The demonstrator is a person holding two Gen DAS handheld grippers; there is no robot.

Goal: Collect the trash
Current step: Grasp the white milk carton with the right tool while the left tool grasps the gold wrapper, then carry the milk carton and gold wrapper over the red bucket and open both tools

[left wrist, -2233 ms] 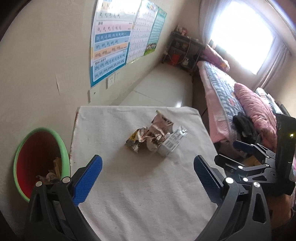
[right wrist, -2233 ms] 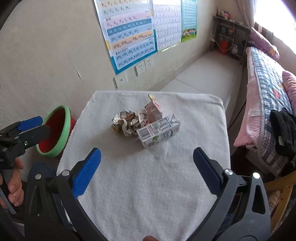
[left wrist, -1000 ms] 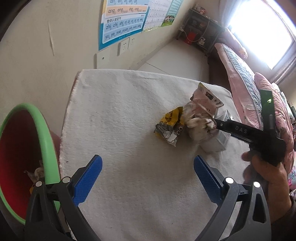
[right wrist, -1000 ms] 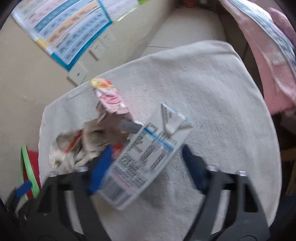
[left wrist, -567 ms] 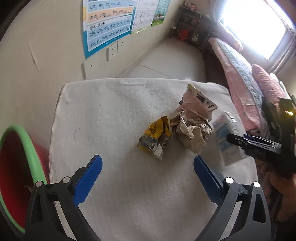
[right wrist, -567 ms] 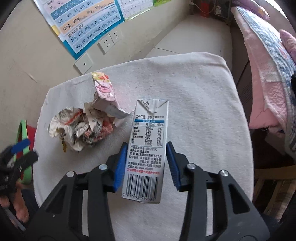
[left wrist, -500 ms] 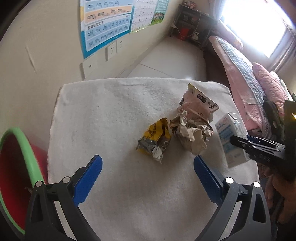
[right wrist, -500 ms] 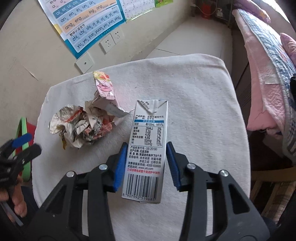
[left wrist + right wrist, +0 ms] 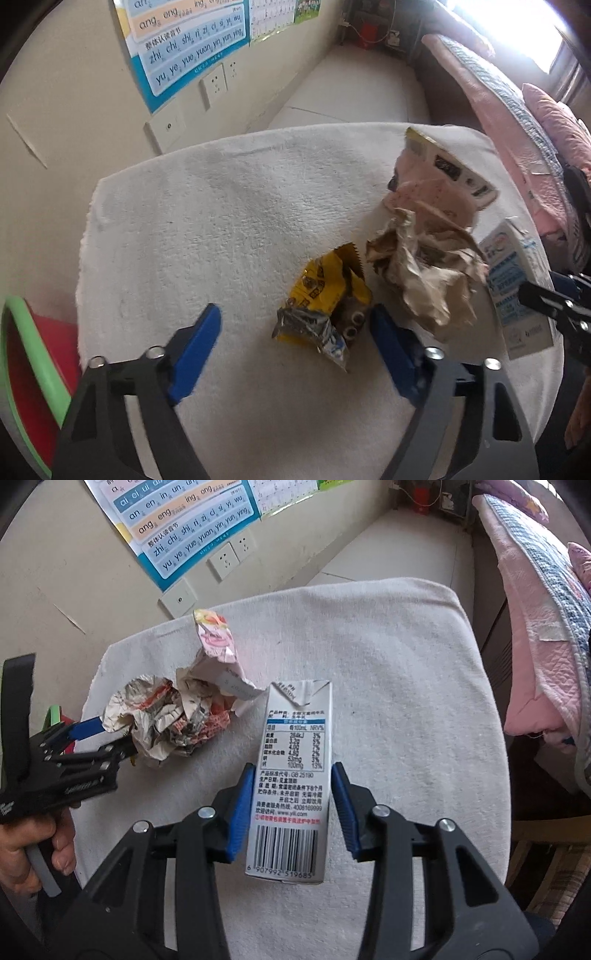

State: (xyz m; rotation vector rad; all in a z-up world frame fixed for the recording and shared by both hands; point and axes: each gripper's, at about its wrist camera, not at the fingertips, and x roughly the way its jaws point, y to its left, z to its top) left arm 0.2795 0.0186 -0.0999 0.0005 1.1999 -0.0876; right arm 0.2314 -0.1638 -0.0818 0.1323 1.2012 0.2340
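Observation:
My right gripper (image 9: 293, 808) is shut on a white milk carton (image 9: 291, 775) and holds it over the white cloth-covered table (image 9: 388, 664). The carton also shows at the right in the left wrist view (image 9: 517, 291). My left gripper (image 9: 293, 347) is open, its fingers partly closed around a yellow snack wrapper (image 9: 325, 299) lying on the cloth, right pad close to it. A crumpled paper wad (image 9: 428, 273) and a pink wrapper (image 9: 439, 184) lie beside it. In the right wrist view the wad (image 9: 166, 716) and the pink wrapper (image 9: 216, 642) lie left of the carton.
A red bin with a green rim (image 9: 26, 373) stands on the floor left of the table. A wall with posters and sockets (image 9: 214, 85) is behind. A bed with pink bedding (image 9: 543, 609) runs along the right.
My left gripper has moved forward and down to the yellow wrapper, and its jaws have narrowed around it. My right gripper still holds the carton, almost unmoved.

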